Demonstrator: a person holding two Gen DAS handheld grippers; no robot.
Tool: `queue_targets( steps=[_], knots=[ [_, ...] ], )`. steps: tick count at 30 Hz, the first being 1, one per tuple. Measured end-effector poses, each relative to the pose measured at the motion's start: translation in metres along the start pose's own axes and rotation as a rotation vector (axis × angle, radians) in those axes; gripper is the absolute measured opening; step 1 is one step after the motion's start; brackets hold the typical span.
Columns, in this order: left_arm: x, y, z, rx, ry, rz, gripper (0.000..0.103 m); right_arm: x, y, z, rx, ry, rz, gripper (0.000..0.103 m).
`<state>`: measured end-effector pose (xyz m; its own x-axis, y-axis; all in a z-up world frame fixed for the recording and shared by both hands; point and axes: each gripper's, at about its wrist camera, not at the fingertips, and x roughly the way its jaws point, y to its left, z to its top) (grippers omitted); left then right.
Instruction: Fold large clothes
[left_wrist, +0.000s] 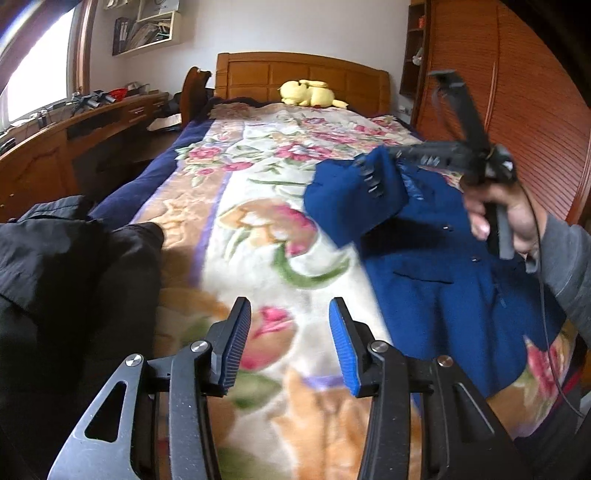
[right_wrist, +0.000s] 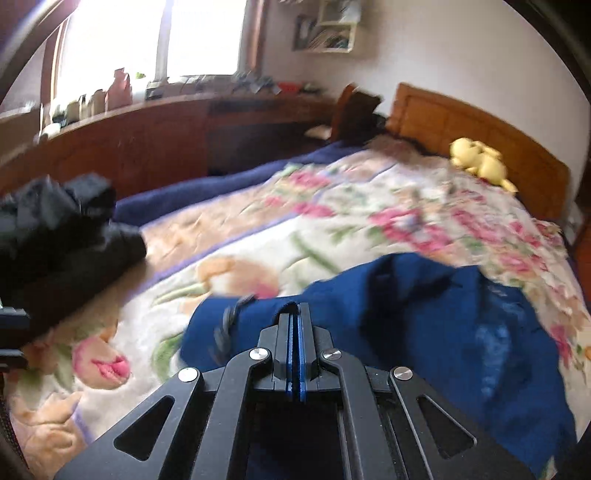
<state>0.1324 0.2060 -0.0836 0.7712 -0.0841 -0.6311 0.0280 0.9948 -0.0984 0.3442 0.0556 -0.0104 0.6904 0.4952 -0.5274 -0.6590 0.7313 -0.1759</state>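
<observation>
Nearest us, our left gripper (left_wrist: 288, 343) hangs with its blue-padded jaws parted and nothing between them, above the floral fleece blanket (left_wrist: 258, 206) that covers the bed. Our right gripper (right_wrist: 295, 314) is clamped shut, and we judge it has pinched a fold of the dark blue woollen coat (left_wrist: 436, 266): in the left view a sleeve or shoulder of it is lifted off the blanket at the jaws. The rest of the coat lies spread beside us on the right half of the bed, buttons and pocket facing up. We read this as an early fold, with most of the folding left. To the left a black padded jacket (left_wrist: 66, 251) sits bunched and unfolded. Far off, a yellow plush toy (left_wrist: 310, 92) rests by the wooden headboard (left_wrist: 303, 70).
</observation>
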Motion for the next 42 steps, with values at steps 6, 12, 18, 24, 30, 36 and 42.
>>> queue_targets(
  steps=[6, 12, 18, 24, 30, 36, 42],
  knots=[
    [0.006, -0.033, 0.007, 0.026, -0.004, -0.029, 0.045, -0.056, -0.054, -0.021, 0.042, -0.045, -0.093, 0.002],
    [0.018, -0.064, 0.012, 0.046, 0.002, -0.055, 0.045, -0.078, -0.087, -0.047, 0.085, -0.037, -0.186, 0.002],
    [0.022, -0.083, 0.011, 0.058, 0.016, -0.070, 0.045, -0.109, -0.102, -0.079, 0.187, -0.054, -0.262, 0.002],
    [0.017, -0.099, 0.011, 0.062, 0.026, -0.073, 0.045, -0.117, -0.099, -0.111, 0.222, -0.023, -0.333, 0.002],
    [0.007, -0.116, 0.012, 0.076, 0.021, -0.075, 0.045, -0.131, -0.109, -0.121, 0.297, 0.013, -0.367, 0.002],
    [0.010, -0.130, 0.004, 0.074, 0.027, -0.071, 0.045, -0.133, -0.116, -0.139, 0.313, 0.115, -0.358, 0.044],
    [0.016, -0.146, -0.005, 0.075, 0.022, -0.088, 0.045, -0.145, -0.126, -0.160, 0.326, 0.124, -0.349, 0.071]
  ],
)
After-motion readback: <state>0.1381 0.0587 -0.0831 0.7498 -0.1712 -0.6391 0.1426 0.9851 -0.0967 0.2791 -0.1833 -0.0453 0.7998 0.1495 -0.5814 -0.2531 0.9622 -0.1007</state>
